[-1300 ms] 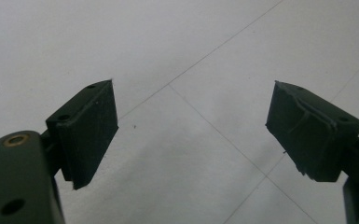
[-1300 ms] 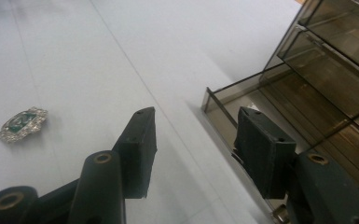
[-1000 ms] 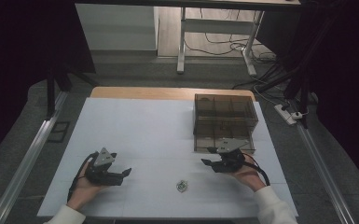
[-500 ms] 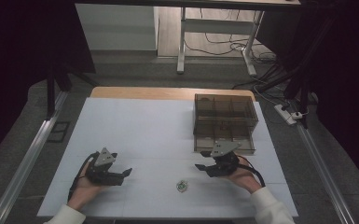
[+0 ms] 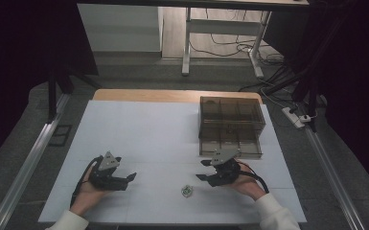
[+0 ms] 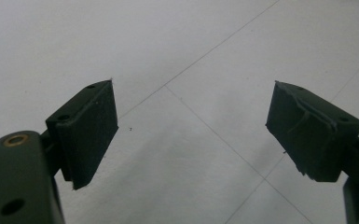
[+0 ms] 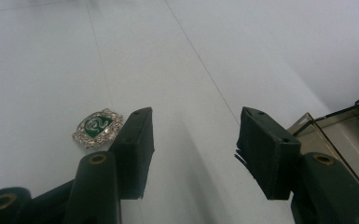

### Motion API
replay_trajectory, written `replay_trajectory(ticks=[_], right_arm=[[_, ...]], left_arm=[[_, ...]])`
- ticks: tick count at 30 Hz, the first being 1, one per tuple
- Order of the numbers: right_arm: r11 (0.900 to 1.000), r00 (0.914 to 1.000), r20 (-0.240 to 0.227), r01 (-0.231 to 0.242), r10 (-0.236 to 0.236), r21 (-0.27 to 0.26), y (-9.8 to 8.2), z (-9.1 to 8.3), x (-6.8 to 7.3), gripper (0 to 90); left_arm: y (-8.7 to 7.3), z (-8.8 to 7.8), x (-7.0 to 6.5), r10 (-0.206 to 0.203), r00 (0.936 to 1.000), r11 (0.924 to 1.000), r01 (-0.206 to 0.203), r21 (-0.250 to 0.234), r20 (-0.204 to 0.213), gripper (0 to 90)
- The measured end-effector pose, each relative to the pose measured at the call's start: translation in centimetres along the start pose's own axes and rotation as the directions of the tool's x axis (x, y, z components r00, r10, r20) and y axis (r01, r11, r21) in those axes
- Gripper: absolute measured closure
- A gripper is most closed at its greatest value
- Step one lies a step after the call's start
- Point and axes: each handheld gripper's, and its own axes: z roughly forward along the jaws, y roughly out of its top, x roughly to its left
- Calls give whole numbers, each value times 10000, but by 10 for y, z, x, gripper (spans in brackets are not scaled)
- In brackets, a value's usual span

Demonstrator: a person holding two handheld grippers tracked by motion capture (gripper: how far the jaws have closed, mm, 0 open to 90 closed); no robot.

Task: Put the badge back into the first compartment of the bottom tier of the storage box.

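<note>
The white table (image 5: 172,129) spreads out under me, and I place everything else against the smoky clear organizer box (image 5: 230,125) that stands on its far right part, with its compartments and a drawer front facing me. My right gripper (image 5: 210,168) sits on the table just in front of that box's near edge, pointing away from it toward the table's left side; in the right gripper view a corner of the box (image 7: 335,126) rises just beside my right-hand jaw. Those jaws stand apart with only bare tabletop between them, gripping nothing. My left gripper (image 5: 127,177) rests well apart from the box, far off to its left near the table's front edge, its jaws spread wide and empty. The small green brooch with a sparkly rim (image 5: 186,190) lies flat on the table, in front of the box and nearer to me than my right gripper; in the right gripper view the brooch (image 7: 97,127) lies just outside my left-hand jaw, not between the pads.
</note>
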Motion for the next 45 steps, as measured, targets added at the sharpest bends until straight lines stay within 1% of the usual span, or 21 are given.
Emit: replay_trajectory(ticks=[2, 4, 6, 9, 12, 15, 21, 24, 25, 27, 30, 33, 34, 35, 39, 42, 43, 45], right_arm=[[10000, 10000, -60, -49, 48, -55, 0, 0, 0, 453], [10000, 10000, -55, -70, 70, -4, 1, 2, 2, 453], [10000, 9999, -101, 20, -20, 20, 3, 3, 5, 452], [10000, 9995, -318, 47, -48, -39, 5, 6, 8, 453], [9996, 9990, -373, 244, -239, 125, 7, 7, 12, 449], [9998, 9986, -509, 172, -169, 57, 8, 8, 15, 448], [9990, 9961, -776, 432, -425, 74, 15, 13, 22, 444], [9991, 9954, -873, 414, -403, 103, 17, 19, 23, 443], [9989, 9949, -916, 445, -430, 154, 18, 20, 24, 442], [9975, 9930, -1000, 658, -629, 262, 18, 21, 27, 436], [9980, 9911, -1203, 602, -577, 176, 19, 21, 29, 435], [9970, 9886, -1331, 744, -709, 218, 21, 25, 32, 432], [9959, 9880, -1315, 853, -805, 311, 21, 26, 33, 428], [9933, 9875, -1212, 1072, -1012, 434, 21, 27, 34, 424], [9924, 9862, -1275, 1124, -1053, 493, 20, 30, 37, 424], [9919, 9855, -1347, 1118, -1029, 600, 19, 32, 38, 424], [9911, 9851, -1361, 1151, -1052, 672, 19, 33, 39, 423], [9879, 9813, -1482, 1353, -1231, 754, 19, 33, 40, 422]], left_arm=[[0, 1, 0, 18, 10000, 10000, -18, 25, 10, 164], [0, 2, 0, 50, 10000, 10000, -51, 69, 11, 164], [0, 2, 0, -16, 10000, 10000, 15, 43, 22, 164], [0, 2, 1, -29, 10000, 10000, 29, 71, 19, 164], [-1, 1, 0, -36, 10000, 10000, 36, 37, 57, 164], [-1, 1, -1, -14, 10000, 10000, 13, 50, 85, 164], [0, 1, -2, -7, 10000, 10000, 7, 42, 63, 165], [1, 2, -3, 30, 10000, 10000, -30, 45, 76, 164], [1, 2, -4, 32, 10000, 10000, -32, 48, 83, 165], [1, 1, -4, 48, 10000, 10000, -48, 43, 83, 165], [1, 1, -4, 46, 10000, 10000, -46, 13, 53, 165], [1, 1, -4, 66, 10000, 10000, -66, 47, 37, 165], [1, 1, -4, 80, 10000, 10000, -80, 51, 21, 165], [1, 2, -5, 70, 10000, 10000, -70, 44, 18, 165], [3, 3, -6, 135, 9999, 9999, -135, 58, 52, 165], [3, 5, -6, 240, 9997, 9995, -241, 188, 45, 165], [3, 5, -6, 230, 9997, 9995, -232, 199, 59, 165], [3, 4, -7, 234, 9997, 9995, -235, 218, 32, 165]])
